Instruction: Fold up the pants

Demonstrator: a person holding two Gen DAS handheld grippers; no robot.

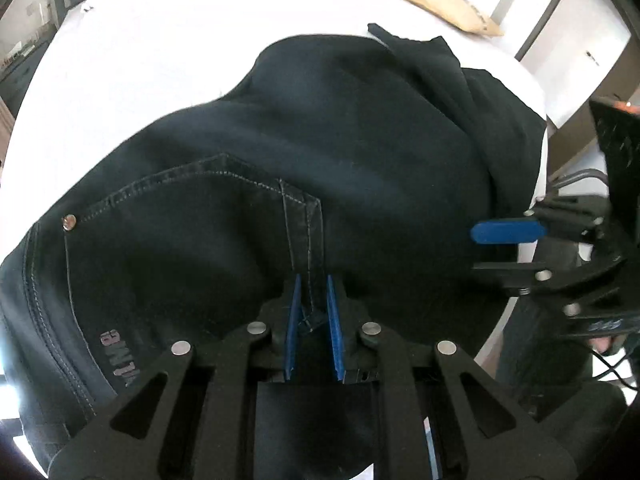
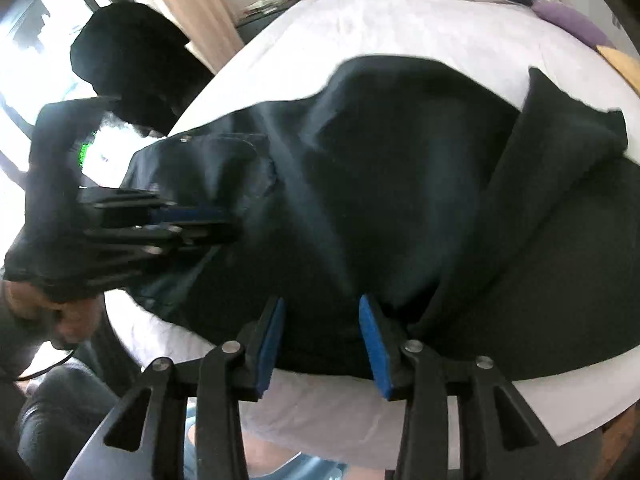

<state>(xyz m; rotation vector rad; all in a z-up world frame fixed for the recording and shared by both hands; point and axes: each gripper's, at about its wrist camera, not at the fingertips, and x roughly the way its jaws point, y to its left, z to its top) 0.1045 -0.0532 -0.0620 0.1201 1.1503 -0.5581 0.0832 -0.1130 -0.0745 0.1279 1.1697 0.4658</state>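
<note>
The left claw (image 1: 313, 300) is pinched narrow on the waist end of the dark pants (image 1: 320, 152), which lie bunched on the white bed (image 1: 160, 40). The right claw (image 2: 322, 320) stands half wide over the near edge, gripping nothing. I judge the folding barely begun: the legs at the right are crumpled.

Pants (image 1: 340, 152) run off the lower left of the left wrist frame; waistband end cut off. Printed lettering (image 1: 116, 354) at lower left is too blurred to read. Fabric between the left gripper (image 1: 314, 300) pads hides what lies under it. In the right wrist view the left gripper (image 2: 192, 220) at mid left is motion-blurred, grip unclear. Hand (image 2: 60, 312) at the left edge is blurred and partly cut off. Items at upper right on the bed (image 2: 400, 20) are unidentifiable.
</note>
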